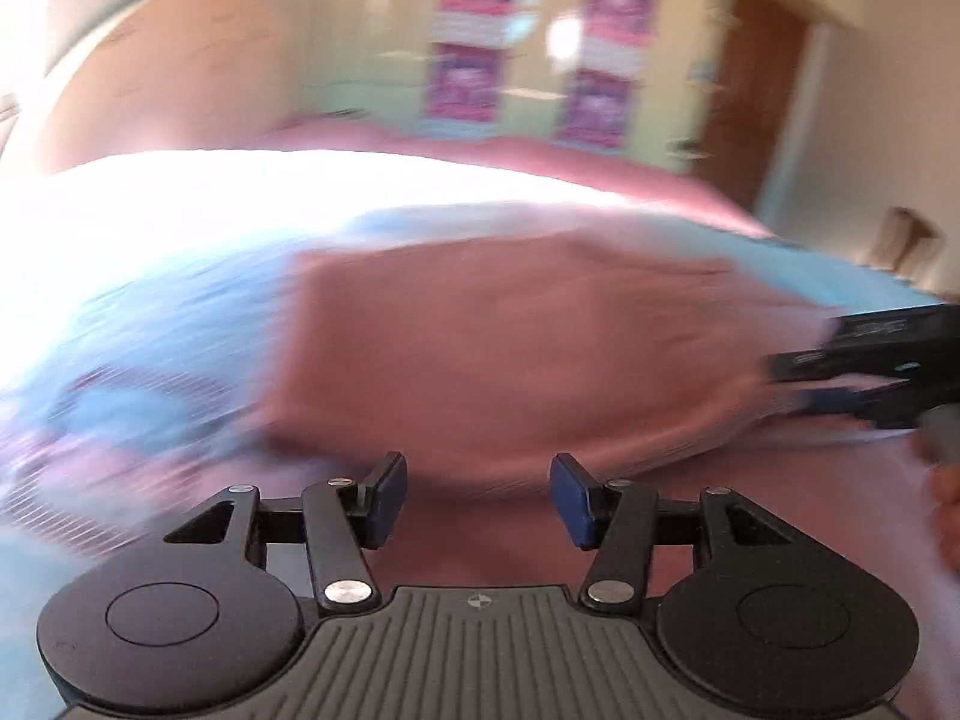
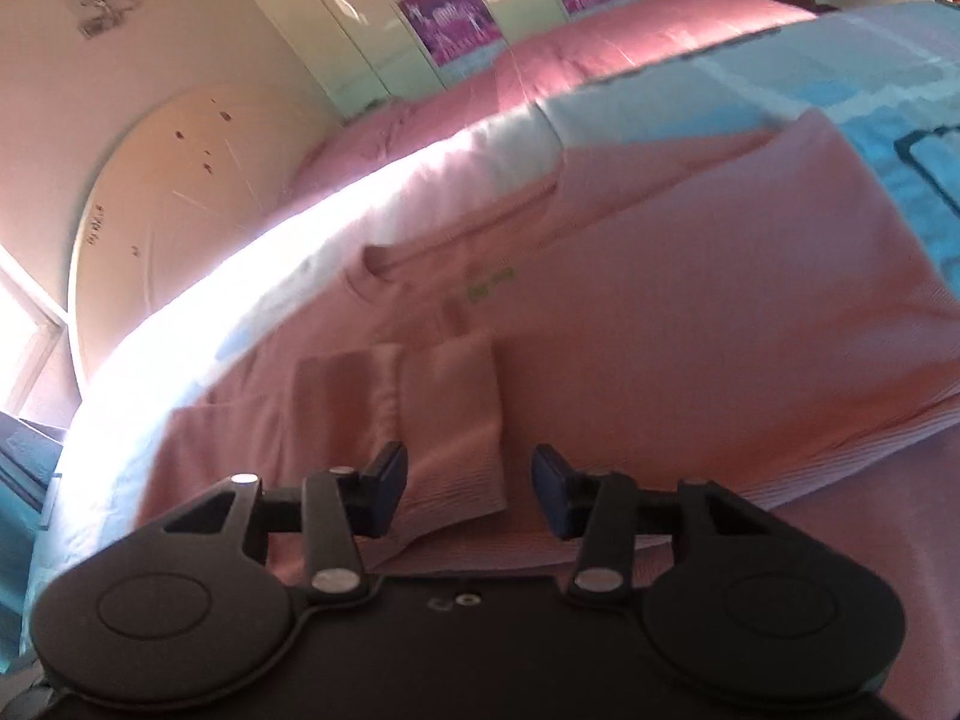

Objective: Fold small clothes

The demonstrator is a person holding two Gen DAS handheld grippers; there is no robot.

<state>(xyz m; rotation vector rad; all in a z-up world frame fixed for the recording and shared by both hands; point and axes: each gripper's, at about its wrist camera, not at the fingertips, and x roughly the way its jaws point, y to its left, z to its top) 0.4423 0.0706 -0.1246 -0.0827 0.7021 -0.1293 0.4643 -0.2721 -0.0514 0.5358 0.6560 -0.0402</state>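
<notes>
A small pink shirt (image 2: 660, 324) lies flat on the bed, with a round neckline, a small green print and one sleeve (image 2: 444, 414) folded onto its body. In the left wrist view the shirt (image 1: 492, 348) is a blurred pink block ahead. My left gripper (image 1: 479, 501) is open and empty just short of the shirt's near edge. My right gripper (image 2: 469, 492) is open and empty, low over the shirt's near edge by the folded sleeve. It also shows in the left wrist view (image 1: 864, 366) at the shirt's right side.
The bed has a light blue patterned cover (image 2: 888, 120) and a pink blanket (image 2: 630, 42) beyond it. A round cream headboard (image 2: 180, 204) stands at the left. Wardrobe doors with purple panels (image 2: 456, 18) and a brown door (image 1: 762, 96) are behind.
</notes>
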